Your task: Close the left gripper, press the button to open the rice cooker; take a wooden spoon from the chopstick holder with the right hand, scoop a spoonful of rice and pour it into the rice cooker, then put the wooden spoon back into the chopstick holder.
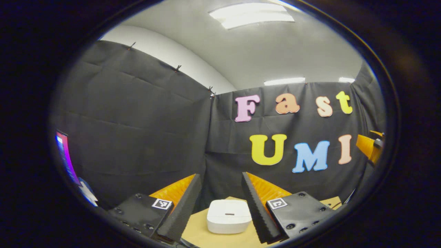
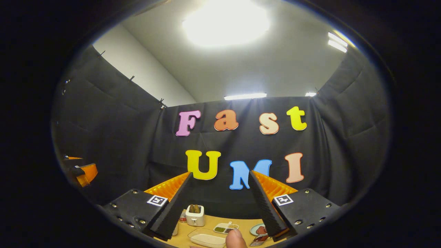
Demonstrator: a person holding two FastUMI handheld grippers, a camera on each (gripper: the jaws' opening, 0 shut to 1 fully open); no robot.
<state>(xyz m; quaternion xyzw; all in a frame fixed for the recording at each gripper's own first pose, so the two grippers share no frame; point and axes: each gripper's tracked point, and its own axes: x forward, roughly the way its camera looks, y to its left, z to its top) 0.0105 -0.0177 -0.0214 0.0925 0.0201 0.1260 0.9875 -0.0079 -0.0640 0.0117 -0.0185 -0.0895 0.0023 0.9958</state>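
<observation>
The white rice cooker (image 1: 229, 216) sits with its lid down on the tan table (image 1: 196, 230), low between my left gripper's fingers. My left gripper (image 1: 221, 175) is open, held above and short of the cooker, with nothing in it. In the right gripper view, the white chopstick holder (image 2: 195, 215) stands at the back of the table with brown wooden handles poking out of its top. A clear tray of white rice (image 2: 206, 238) lies in front of the holder. My right gripper (image 2: 220, 173) is open and empty, high above these things.
A divided dish (image 2: 225, 227) and a small plate with food (image 2: 259, 229) lie right of the rice tray. A fingertip (image 2: 235, 239) shows at the bottom edge. The other gripper's orange body appears at each view's side (image 1: 370, 146) (image 2: 82, 171). A lit screen (image 1: 64, 155) stands far left.
</observation>
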